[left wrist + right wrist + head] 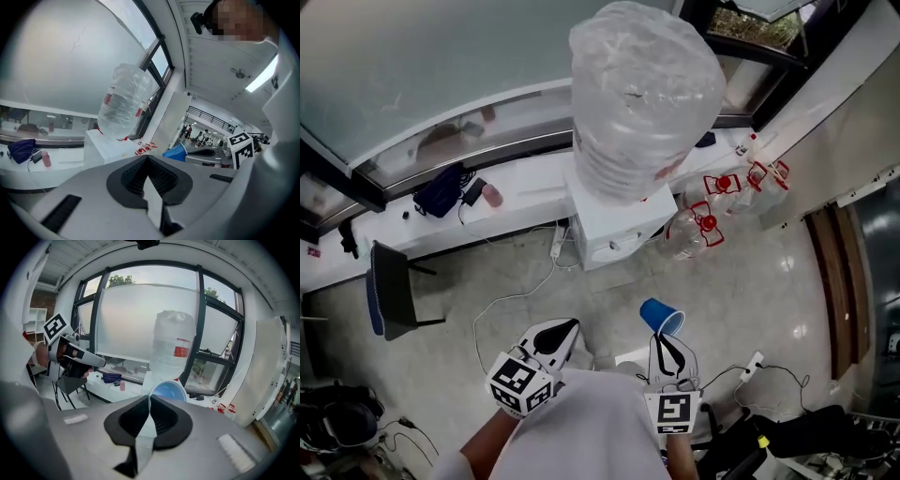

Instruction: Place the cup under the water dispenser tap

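Note:
A blue cup (662, 317) is held by its rim in my right gripper (667, 343), which is shut on it; in the right gripper view the blue cup (168, 391) shows its open mouth just beyond the jaws. The white water dispenser (614, 225) with a large clear bottle (642, 98) on top stands ahead against the window ledge; the tap is not visible. My left gripper (565, 330) is shut with nothing in it, held low to the left of the cup. The left gripper view shows the dispenser (105, 145) and the cup (176, 152) to the right.
Empty water bottles with red handles (712, 211) lie right of the dispenser. A black chair (394, 291) stands at left. White cables (520, 295) run over the floor. A dark bag (439, 192) and a pink cup (492, 195) sit on the ledge.

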`<control>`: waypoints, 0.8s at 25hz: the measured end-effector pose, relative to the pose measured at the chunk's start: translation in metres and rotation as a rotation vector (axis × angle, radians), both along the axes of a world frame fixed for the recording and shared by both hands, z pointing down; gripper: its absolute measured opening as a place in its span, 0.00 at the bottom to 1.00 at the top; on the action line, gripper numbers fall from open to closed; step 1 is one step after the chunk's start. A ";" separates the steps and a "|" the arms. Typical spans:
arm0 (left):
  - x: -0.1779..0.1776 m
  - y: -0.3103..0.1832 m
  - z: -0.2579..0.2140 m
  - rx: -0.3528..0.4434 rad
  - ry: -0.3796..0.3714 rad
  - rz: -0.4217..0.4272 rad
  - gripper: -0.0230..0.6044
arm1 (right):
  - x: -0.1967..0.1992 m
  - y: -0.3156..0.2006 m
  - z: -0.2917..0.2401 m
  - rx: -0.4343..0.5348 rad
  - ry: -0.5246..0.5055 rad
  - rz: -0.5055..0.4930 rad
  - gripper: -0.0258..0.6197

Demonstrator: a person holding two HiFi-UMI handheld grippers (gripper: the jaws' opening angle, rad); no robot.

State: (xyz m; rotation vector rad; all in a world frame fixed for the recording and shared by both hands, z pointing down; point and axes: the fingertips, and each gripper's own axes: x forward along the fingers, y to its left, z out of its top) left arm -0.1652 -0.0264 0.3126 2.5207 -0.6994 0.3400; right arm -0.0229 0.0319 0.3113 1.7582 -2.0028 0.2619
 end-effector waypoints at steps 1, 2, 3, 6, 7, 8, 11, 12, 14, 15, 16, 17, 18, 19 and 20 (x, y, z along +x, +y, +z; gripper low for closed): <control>0.000 -0.003 -0.001 0.000 0.005 0.004 0.05 | -0.002 -0.002 0.000 -0.007 0.007 -0.002 0.08; 0.001 -0.006 -0.001 0.000 0.011 0.006 0.05 | -0.003 -0.003 -0.001 -0.011 0.015 -0.005 0.08; 0.002 -0.009 -0.001 0.001 0.015 0.006 0.05 | -0.004 -0.006 -0.002 -0.007 0.023 -0.011 0.08; 0.007 -0.012 0.001 0.007 0.016 0.006 0.05 | -0.004 -0.011 -0.004 0.012 0.041 -0.036 0.08; 0.009 -0.011 0.000 0.014 0.016 0.005 0.05 | -0.004 -0.012 -0.005 0.016 0.044 -0.045 0.08; 0.011 -0.010 -0.002 0.021 0.017 0.003 0.05 | -0.004 -0.012 -0.006 0.020 0.046 -0.056 0.07; 0.015 -0.005 -0.004 0.031 0.016 -0.017 0.05 | -0.001 -0.012 -0.004 0.028 0.056 -0.095 0.07; 0.017 -0.003 -0.005 0.031 0.016 -0.025 0.05 | 0.000 -0.012 -0.004 0.027 0.058 -0.107 0.08; 0.021 0.004 -0.008 0.031 0.012 -0.037 0.05 | 0.005 -0.009 -0.006 0.014 0.058 -0.122 0.08; 0.023 0.006 -0.010 0.035 0.009 -0.041 0.05 | 0.008 -0.008 -0.007 0.007 0.058 -0.126 0.08; 0.026 0.007 -0.013 0.041 0.008 -0.045 0.05 | 0.011 -0.008 -0.008 0.012 0.057 -0.131 0.08; 0.029 0.007 -0.015 0.047 0.006 -0.049 0.05 | 0.015 -0.009 -0.009 0.029 0.057 -0.136 0.08; 0.031 0.007 -0.015 0.051 0.003 -0.053 0.05 | 0.018 -0.010 -0.009 0.046 0.055 -0.140 0.07; 0.034 0.007 -0.015 0.053 -0.001 -0.056 0.05 | 0.022 -0.010 -0.009 0.054 0.053 -0.142 0.07; 0.036 0.007 -0.016 0.055 -0.005 -0.058 0.05 | 0.024 -0.010 -0.009 0.058 0.051 -0.145 0.07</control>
